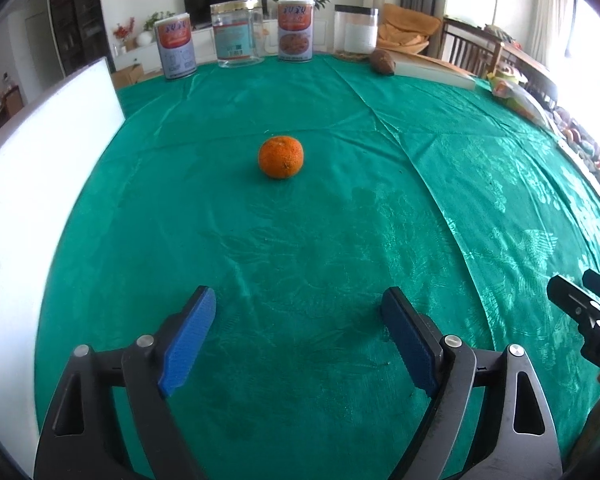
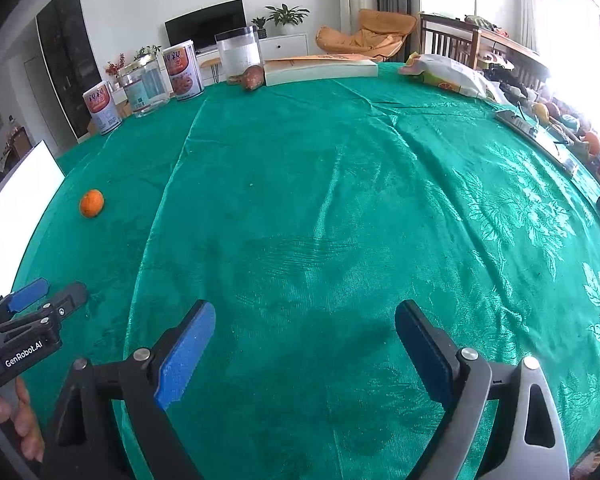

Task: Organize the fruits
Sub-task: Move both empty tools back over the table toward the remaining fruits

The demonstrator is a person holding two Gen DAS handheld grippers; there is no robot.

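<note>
An orange mandarin (image 1: 281, 157) lies alone on the green tablecloth (image 1: 300, 240), straight ahead of my left gripper (image 1: 300, 300) and well beyond its blue pads. That gripper is open with only cloth between its fingers. In the right wrist view the mandarin (image 2: 91, 203) shows far to the left. My right gripper (image 2: 306, 316) is open too, over bare green cloth (image 2: 340, 220), holding nothing. The left gripper (image 2: 48, 292) appears at the lower left edge there, gripped by a person's hand (image 2: 20, 420). A brown fruit (image 1: 382, 62) rests at the table's far edge.
Two labelled cans (image 1: 176, 48), a clear jar (image 1: 238, 34) and a white-filled jar (image 1: 356, 32) line the far edge. A flat box (image 1: 432, 68) lies beside them. A white board (image 1: 28, 184) stands at the left. A snack bag (image 2: 448, 74) and clutter fill the right edge.
</note>
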